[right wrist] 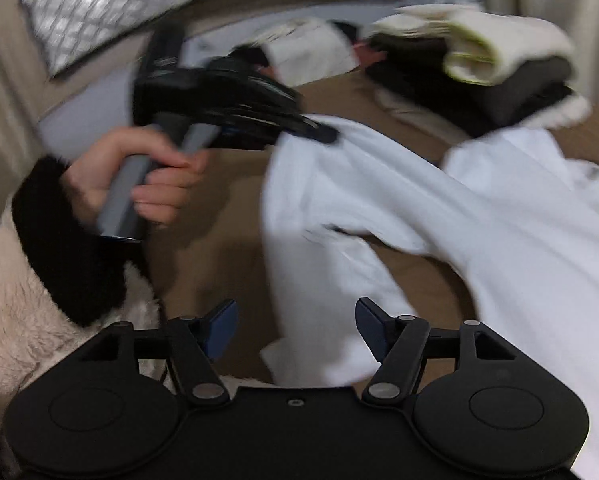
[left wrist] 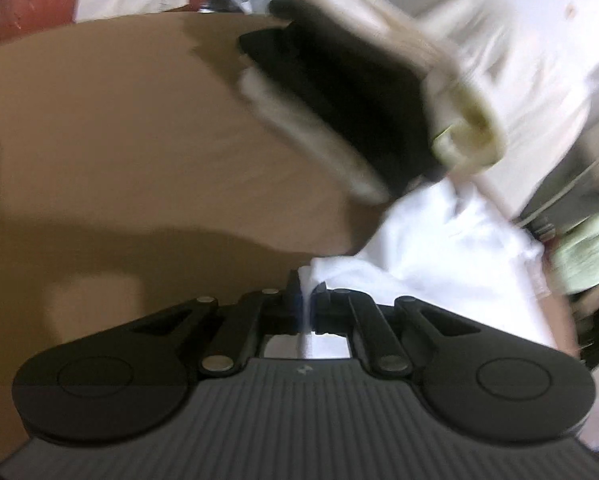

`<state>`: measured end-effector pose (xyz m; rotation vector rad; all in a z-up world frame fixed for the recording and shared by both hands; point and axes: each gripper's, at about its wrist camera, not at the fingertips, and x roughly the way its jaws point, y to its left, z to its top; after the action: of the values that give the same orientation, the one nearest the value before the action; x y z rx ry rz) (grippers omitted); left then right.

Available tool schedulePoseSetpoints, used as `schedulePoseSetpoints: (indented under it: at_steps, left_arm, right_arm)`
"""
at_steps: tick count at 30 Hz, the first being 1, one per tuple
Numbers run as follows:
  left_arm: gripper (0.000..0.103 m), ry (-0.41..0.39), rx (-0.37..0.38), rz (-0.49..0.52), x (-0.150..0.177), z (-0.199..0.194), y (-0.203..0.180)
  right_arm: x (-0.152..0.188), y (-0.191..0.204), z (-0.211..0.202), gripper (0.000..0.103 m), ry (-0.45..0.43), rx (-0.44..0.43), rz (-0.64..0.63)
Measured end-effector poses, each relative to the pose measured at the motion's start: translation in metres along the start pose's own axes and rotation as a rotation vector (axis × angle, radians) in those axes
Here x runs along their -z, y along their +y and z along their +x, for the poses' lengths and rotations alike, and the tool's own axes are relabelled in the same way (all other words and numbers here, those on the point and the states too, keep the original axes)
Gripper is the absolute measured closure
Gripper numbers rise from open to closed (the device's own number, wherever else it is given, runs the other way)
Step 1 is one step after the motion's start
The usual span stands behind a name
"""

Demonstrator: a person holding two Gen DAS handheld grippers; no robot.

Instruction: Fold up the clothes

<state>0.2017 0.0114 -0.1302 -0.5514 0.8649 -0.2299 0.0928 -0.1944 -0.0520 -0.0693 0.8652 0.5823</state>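
Left to right in the right wrist view. Our left hand (right wrist: 139, 176) grips the handle of the left gripper (right wrist: 323, 133), whose jaws are pinched tight on an edge of the white garment (right wrist: 379, 208); the left wrist view confirms cloth caught between the closed fingers (left wrist: 289, 292). The garment lies rumpled across the brown table (right wrist: 219, 240), partly lifted. Our right gripper (right wrist: 297, 328) hangs just above it, jaws spread, holding nothing. Far right, a stack of folded clothes (right wrist: 479, 64) sits touching the garment's far side.

Risks, as we judge them: a one-sided pull could drag cloth into the stack and topple it; the thin pinch may slip; the right gripper could catch several layers, spoiling the fold. Motion blur hides the hem.
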Motion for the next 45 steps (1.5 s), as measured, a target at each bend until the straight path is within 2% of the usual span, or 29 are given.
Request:
schedulePoseSetpoints:
  at_steps: [1,5,6,7,9,10,14,16,17,18,20,22,24,28,30,31,32,34,35,38,40,41,43,44,45]
  left_arm:
    - [0.100,0.010,0.022,-0.028,0.001,0.004,0.002]
    - [0.100,0.006,0.187,-0.182,-0.005,0.002,0.022]
    - [0.100,0.012,0.176,-0.178,-0.005,0.003,0.021]
    - [0.100,0.018,0.165,-0.174,-0.004,0.004,0.020]
    - [0.100,0.030,0.143,-0.166,-0.003,0.007,0.018]
    - [0.100,0.036,0.132,-0.163,-0.002,0.008,0.017]
    - [0.099,0.059,0.092,-0.147,0.001,0.011,0.014]
    - [0.098,0.070,0.157,-0.141,0.006,-0.017,0.018]
    - [0.094,0.082,0.194,-0.133,0.007,-0.019,0.015]
    - [0.092,0.093,0.228,-0.124,0.007,-0.020,0.012]
    - [0.085,0.096,0.227,-0.081,0.008,-0.019,0.007]
    - [0.081,0.105,0.236,-0.081,0.008,-0.015,0.006]
    - [0.080,0.098,0.263,-0.100,0.010,-0.016,0.009]
    - [0.078,0.044,0.257,-0.057,0.011,-0.014,0.001]
    - [0.065,0.003,0.255,-0.012,0.009,-0.010,-0.007]
    - [0.054,-0.015,0.259,0.031,0.005,-0.001,-0.015]
    - [0.052,-0.025,0.255,0.070,0.000,0.006,-0.023]
    - [0.052,-0.042,0.249,0.142,-0.008,0.022,-0.038]
    - [0.052,-0.046,0.256,0.144,-0.008,0.027,-0.040]
    - [0.052,-0.051,0.263,0.165,-0.006,0.038,-0.045]
    - [0.046,-0.048,0.248,0.191,-0.003,0.042,-0.047]
    - [0.043,-0.046,0.240,0.185,-0.003,0.044,-0.045]
    - [0.042,-0.043,0.224,0.173,-0.003,0.047,-0.041]
    - [0.041,-0.041,0.216,0.166,-0.003,0.049,-0.040]
    - [0.041,-0.038,0.208,0.159,-0.003,0.051,-0.038]
  right_arm:
    - [-0.004,0.007,0.006,0.032,0.017,0.000,-0.031]
    - [-0.015,0.033,0.044,0.025,0.106,0.159,-0.230]
    - [-0.014,0.032,0.058,0.027,0.148,0.183,-0.246]
    - [-0.012,0.029,0.070,0.043,0.197,0.194,-0.245]
    - [-0.011,0.023,0.073,0.096,0.230,0.180,-0.215]
    - [-0.011,0.020,0.073,0.098,0.241,0.171,-0.199]
    - [-0.024,0.032,-0.001,0.098,0.043,0.131,-0.139]
    - [-0.024,0.035,-0.042,0.098,-0.038,0.125,-0.087]
    - [-0.023,0.037,-0.056,0.098,-0.055,0.158,-0.087]
    - [-0.024,0.039,-0.066,0.098,-0.058,0.207,-0.100]
    - [-0.024,0.035,-0.084,0.098,-0.051,0.296,-0.131]
    - [-0.031,0.026,-0.097,0.098,-0.032,0.322,-0.119]
    - [-0.042,0.014,-0.105,0.098,-0.019,0.363,-0.130]
    - [-0.068,-0.008,-0.099,0.098,0.062,0.481,-0.255]
    - [-0.084,-0.024,-0.094,0.098,0.100,0.548,-0.319]
    - [-0.093,-0.033,-0.093,0.098,0.113,0.579,-0.340]
    - [-0.104,-0.048,-0.088,0.098,0.124,0.619,-0.347]
    - [-0.123,-0.089,-0.073,0.098,0.140,0.701,-0.303]
    - [-0.131,-0.109,-0.065,0.098,0.147,0.742,-0.277]
    - [-0.149,-0.181,-0.038,0.096,0.089,0.886,-0.130]
    - [-0.151,-0.223,-0.023,0.054,0.073,0.967,0.024]
    - [-0.149,-0.243,-0.017,0.052,0.075,1.009,0.118]
    - [-0.136,-0.261,-0.015,0.052,0.035,0.982,0.296]
    - [-0.128,-0.262,-0.017,0.052,0.001,0.943,0.365]
    - [-0.119,-0.253,-0.019,0.052,-0.021,0.868,0.391]
